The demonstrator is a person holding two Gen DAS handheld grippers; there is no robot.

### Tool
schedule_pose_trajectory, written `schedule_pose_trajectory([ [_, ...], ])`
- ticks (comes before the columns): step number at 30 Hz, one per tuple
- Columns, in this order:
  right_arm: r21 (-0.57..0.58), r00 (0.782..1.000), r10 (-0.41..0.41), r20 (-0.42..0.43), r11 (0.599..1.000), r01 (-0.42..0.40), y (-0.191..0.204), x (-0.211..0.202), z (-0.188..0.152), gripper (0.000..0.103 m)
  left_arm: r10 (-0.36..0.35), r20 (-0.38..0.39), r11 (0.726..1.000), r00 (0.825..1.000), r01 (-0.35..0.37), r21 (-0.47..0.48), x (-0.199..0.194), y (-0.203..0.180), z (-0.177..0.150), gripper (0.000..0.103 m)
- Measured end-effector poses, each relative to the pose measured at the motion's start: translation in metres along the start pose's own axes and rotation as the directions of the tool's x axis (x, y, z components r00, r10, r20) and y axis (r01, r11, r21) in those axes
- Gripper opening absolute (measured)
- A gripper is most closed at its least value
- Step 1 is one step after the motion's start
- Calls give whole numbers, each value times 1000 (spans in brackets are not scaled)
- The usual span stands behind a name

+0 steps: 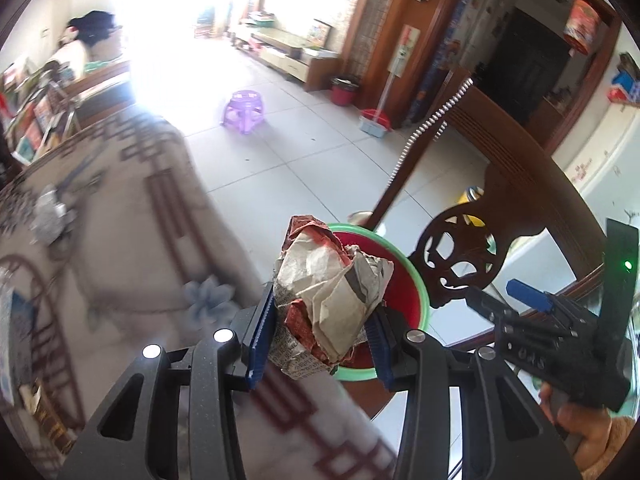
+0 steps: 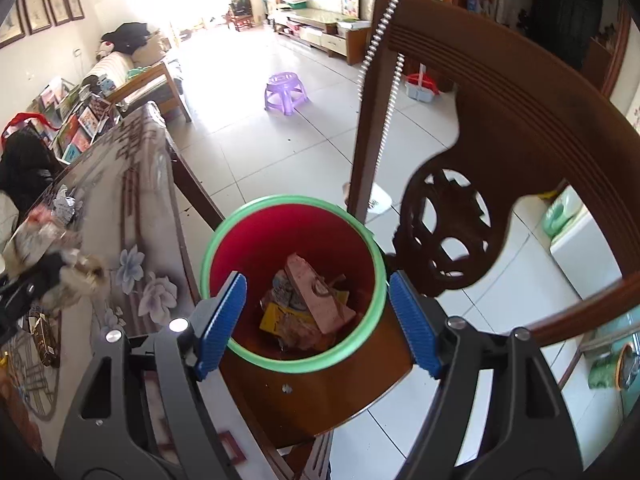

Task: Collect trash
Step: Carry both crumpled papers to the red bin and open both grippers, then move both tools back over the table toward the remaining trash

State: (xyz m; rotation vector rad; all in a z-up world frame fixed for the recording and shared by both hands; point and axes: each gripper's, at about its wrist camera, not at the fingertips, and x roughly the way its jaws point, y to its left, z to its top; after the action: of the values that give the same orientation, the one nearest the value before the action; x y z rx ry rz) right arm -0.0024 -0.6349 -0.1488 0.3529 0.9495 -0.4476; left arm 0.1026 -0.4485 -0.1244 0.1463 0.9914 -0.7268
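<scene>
My left gripper (image 1: pixel 320 332) is shut on a crumpled ball of newspaper (image 1: pixel 330 292), held at the table's edge just in front of the red bin with a green rim (image 1: pixel 422 292). My right gripper (image 2: pixel 320 316) is open and empty, hovering over the same bin (image 2: pixel 248 216), which stands on a chair seat and holds several pieces of trash (image 2: pixel 308 304). The right gripper also shows at the right of the left wrist view (image 1: pixel 516 300). More crumpled trash lies on the table: a silvery wad (image 1: pixel 50 216) and paper scraps (image 2: pixel 64 204).
A table with a flowered cloth (image 2: pixel 132 216) is on the left. A carved wooden chair back (image 2: pixel 500 128) rises right behind the bin. A purple stool (image 2: pixel 285 92) stands on the tiled floor. A small carton (image 2: pixel 44 336) lies near the table's front.
</scene>
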Motion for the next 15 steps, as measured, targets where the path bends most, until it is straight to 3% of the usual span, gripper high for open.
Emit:
schedule_pose_trajectory([
  [3, 27, 1000, -16, -2, 1000, 16, -9, -3, -2, 72, -27, -2, 999, 1000, 27, 30, 18, -14, 10, 50],
  [5, 35, 1000, -27, 7, 999, 27, -12, -8, -3, 72, -27, -8, 999, 1000, 27, 43, 23, -20, 14, 64],
  [9, 39, 999, -48, 22, 998, 47, -14, -16, -7, 72, -61, 13, 998, 998, 61, 16, 10, -15, 13, 65],
  [15, 24, 999, -36, 25, 999, 35, -2, -22, -8, 72, -34, 32, 999, 999, 36, -36, -22, 16, -10, 64],
])
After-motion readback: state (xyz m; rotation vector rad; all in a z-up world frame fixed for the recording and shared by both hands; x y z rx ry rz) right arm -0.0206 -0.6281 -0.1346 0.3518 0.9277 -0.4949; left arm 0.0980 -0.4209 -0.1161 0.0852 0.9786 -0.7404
